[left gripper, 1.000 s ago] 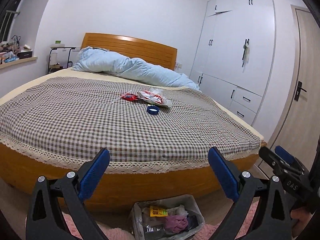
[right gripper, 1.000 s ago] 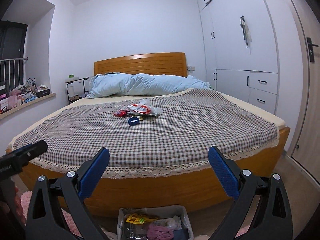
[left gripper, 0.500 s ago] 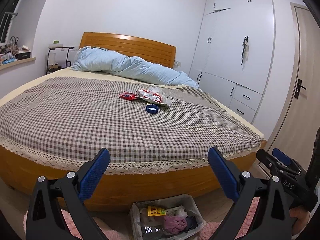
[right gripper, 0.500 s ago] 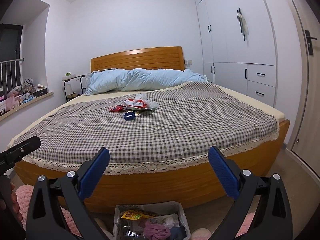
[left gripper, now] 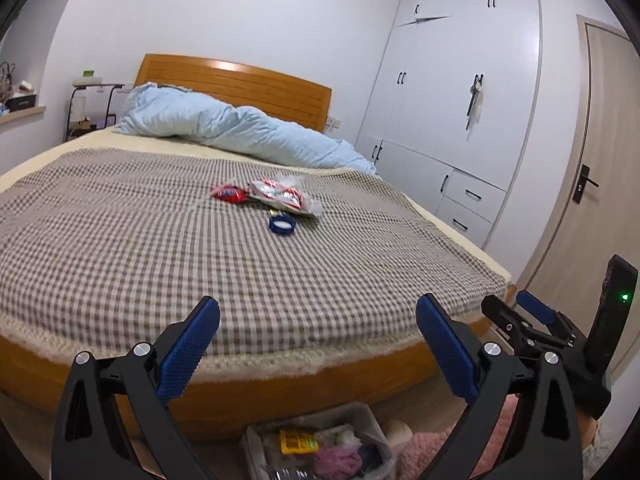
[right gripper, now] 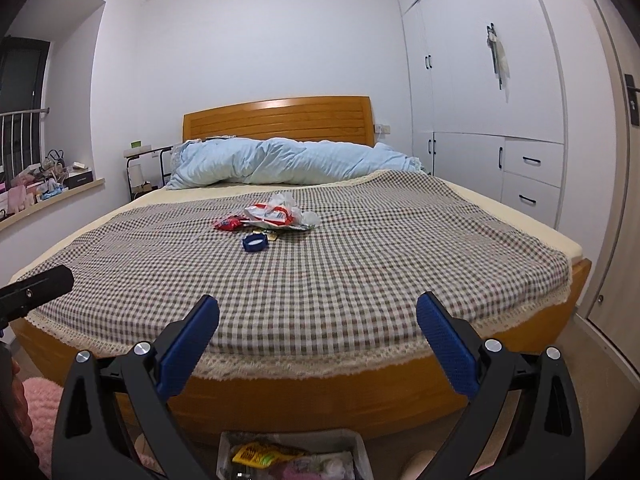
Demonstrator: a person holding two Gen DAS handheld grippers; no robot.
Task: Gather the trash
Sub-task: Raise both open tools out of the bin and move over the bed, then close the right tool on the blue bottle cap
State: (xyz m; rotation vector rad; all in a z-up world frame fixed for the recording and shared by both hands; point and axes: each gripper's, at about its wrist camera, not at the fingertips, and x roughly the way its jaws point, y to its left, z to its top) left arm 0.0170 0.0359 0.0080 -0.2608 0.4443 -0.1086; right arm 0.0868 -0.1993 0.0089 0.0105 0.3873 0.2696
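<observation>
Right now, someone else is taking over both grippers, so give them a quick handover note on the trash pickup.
Left gripper: open, empty, held at the foot of the bed.
Right gripper: open, empty, also at the foot.
Trash on the bed, mid-cover: red wrapper, white and red bag, blue ring, grouped close together.
Bin on the floor below the grippers, already holding some trash.
Done: some trash in the bin.
Left: pick up the three bed items and drop them in the bin.
</observation>
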